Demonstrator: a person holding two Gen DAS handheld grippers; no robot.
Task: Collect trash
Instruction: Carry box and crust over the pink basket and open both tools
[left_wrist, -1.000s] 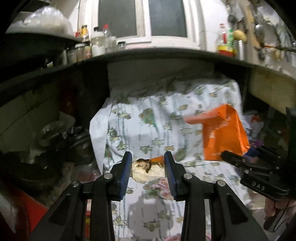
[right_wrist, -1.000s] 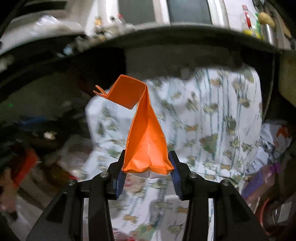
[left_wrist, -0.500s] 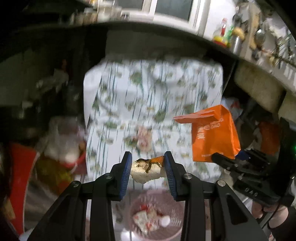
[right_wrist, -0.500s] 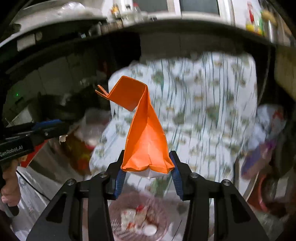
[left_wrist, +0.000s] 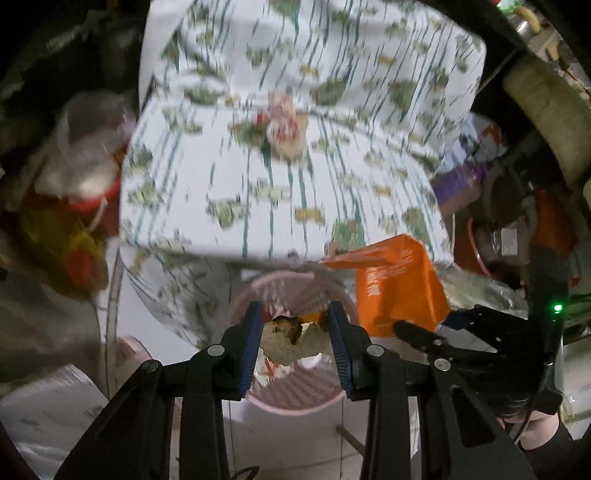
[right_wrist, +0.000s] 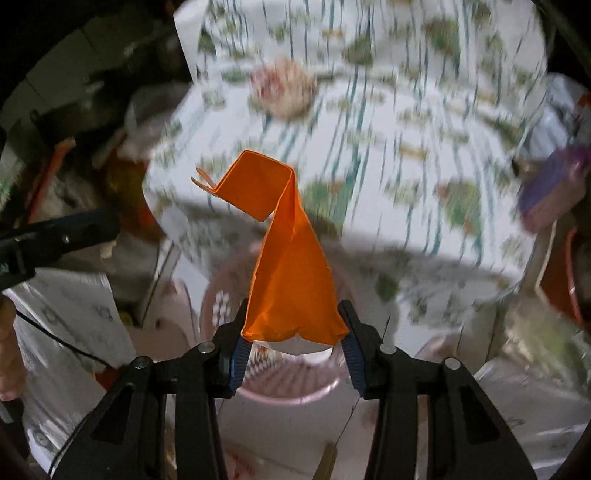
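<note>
My left gripper (left_wrist: 295, 332) is shut on a pale, crumpled scrap of food waste (left_wrist: 291, 341) with brown and orange bits. It hangs right over a pink slotted bin (left_wrist: 295, 400) on the floor. My right gripper (right_wrist: 291, 341) is shut on a flattened orange carton (right_wrist: 288, 280), whose folded top curls up to the left. The same carton (left_wrist: 397, 288) and right gripper (left_wrist: 439, 341) show at the right in the left wrist view. The pink bin (right_wrist: 288, 387) lies below the carton too. My left gripper's finger (right_wrist: 59, 236) enters at the left edge.
A table under a white cloth with green print (left_wrist: 288, 162) fills the upper half; its front edge overhangs the bin. Red and yellow bags (left_wrist: 74, 221) sit left of it, purple packets (left_wrist: 458, 184) and clutter right. A person's hand (left_wrist: 532, 432) holds the right gripper.
Both grippers have dropped and tipped downward from facing the table and shelf. The pink bin has come into view and now sits right under both held pieces. Neither grip has changed.
</note>
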